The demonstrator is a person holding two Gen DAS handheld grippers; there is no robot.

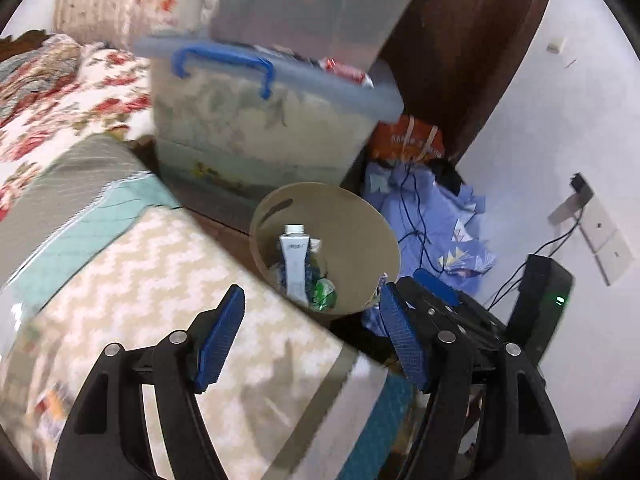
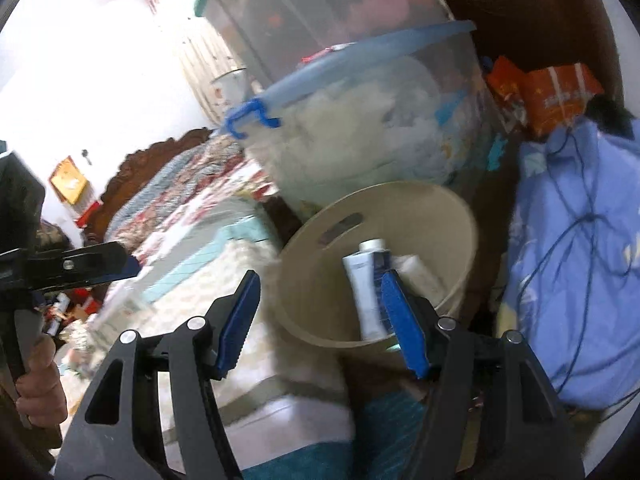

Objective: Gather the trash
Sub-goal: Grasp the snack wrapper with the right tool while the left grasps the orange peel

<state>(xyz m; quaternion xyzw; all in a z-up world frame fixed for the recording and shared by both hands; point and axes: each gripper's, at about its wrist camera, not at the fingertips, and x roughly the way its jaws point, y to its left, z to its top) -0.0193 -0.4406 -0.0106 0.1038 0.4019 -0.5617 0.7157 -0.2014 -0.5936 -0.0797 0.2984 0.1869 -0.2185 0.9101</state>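
Both tools stand wide and empty above a beige bin (image 1: 360,216): the left tool (image 1: 312,340) and right tool (image 2: 320,320) point down at a white carton (image 1: 294,264) standing inside it, beside a bed (image 1: 160,280).

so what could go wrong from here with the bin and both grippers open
1. The beige bin sits wedged between the bed edge and a blue cloth pile; a gripper bump could tip it.
2. Dark cables trail over that cloth and could snag the right gripper.
3. The tall white carton stands upright and could block further trash.
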